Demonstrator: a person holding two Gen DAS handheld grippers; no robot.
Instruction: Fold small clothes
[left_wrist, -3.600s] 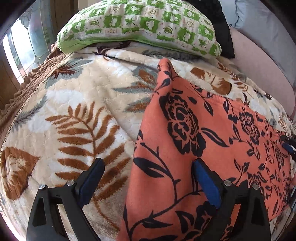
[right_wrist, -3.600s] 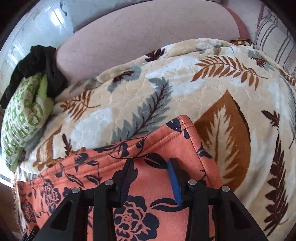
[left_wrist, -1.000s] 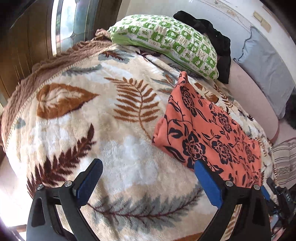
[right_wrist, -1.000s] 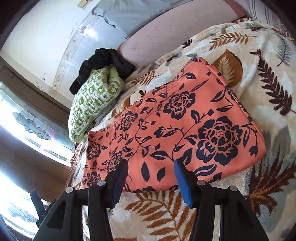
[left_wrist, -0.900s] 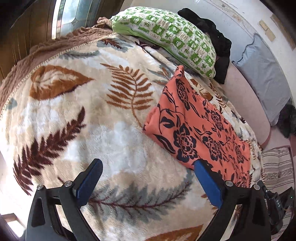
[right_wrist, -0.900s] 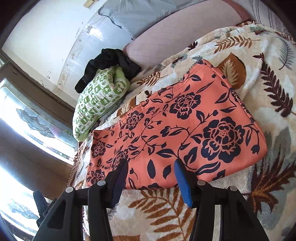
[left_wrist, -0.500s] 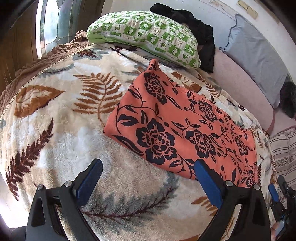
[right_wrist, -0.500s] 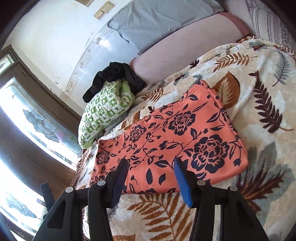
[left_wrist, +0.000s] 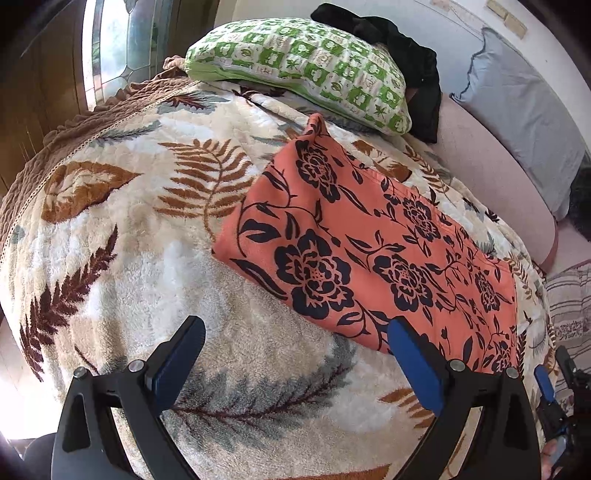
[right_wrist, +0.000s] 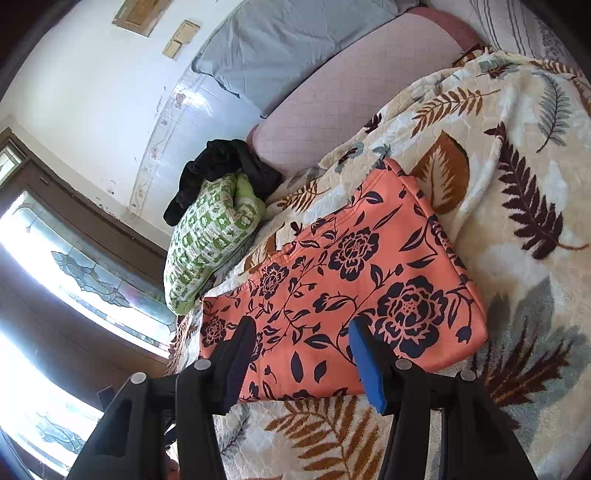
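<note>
Beneath both claws lay a bed covered by a plush leaf-print blanket (left_wrist: 155, 288). My left claw (left_wrist: 291, 354) stood wide apart and empty over bare blanket, just short of the garment's near edge. My right claw (right_wrist: 301, 350) stood partly apart, clamped on nothing, above that same edge. The orange garment (left_wrist: 369, 251) lay flat on the blanket, a smooth oblong printed with dark roses and vines. I judged it light, soft and limp, best pinched at the near corners or hem. Farther off sat a green checked pillow (left_wrist: 306, 70).
</note>
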